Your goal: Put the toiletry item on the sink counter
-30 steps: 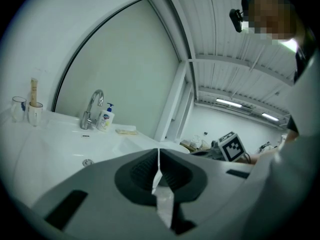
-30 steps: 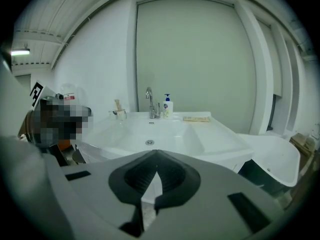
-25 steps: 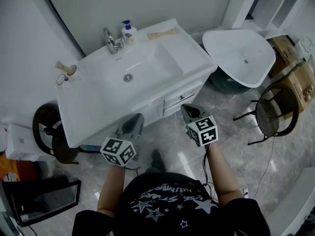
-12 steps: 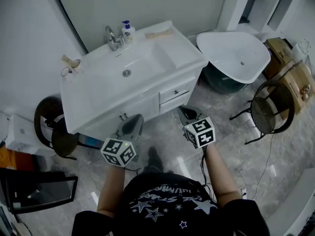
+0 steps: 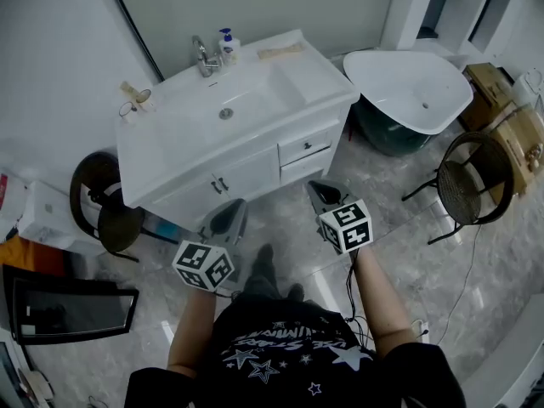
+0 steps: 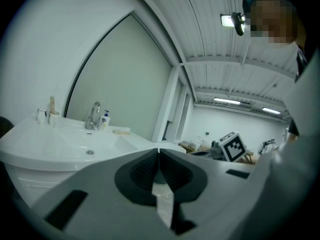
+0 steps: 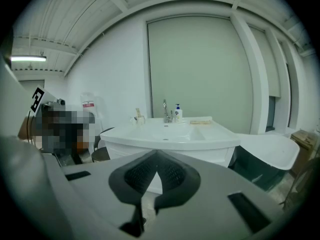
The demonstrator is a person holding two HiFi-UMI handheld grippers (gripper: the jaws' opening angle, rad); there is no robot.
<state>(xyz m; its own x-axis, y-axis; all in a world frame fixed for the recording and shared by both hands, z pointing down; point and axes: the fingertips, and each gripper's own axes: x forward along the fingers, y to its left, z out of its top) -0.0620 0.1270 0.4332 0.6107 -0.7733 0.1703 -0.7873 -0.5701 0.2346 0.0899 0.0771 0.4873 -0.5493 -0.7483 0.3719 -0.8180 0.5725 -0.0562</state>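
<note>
Apparently with nothing left to carry, the left gripper (image 5: 228, 218) and right gripper (image 5: 326, 195) hang before the bench (image 5: 299, 82), jaws pressed together and empty, while the bottle (image 5: 227, 42) stands at 12 o'clock beside the tap (image 5: 204, 58) and a cup (image 5: 141, 102) at 9 o'clock, the placing seemingly done.

Bright, even overhead light; fisheye distortion, dark corners in gripper views.

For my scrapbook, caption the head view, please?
Left gripper and right gripper, both shut, face the white sink and soap bottle.
</note>
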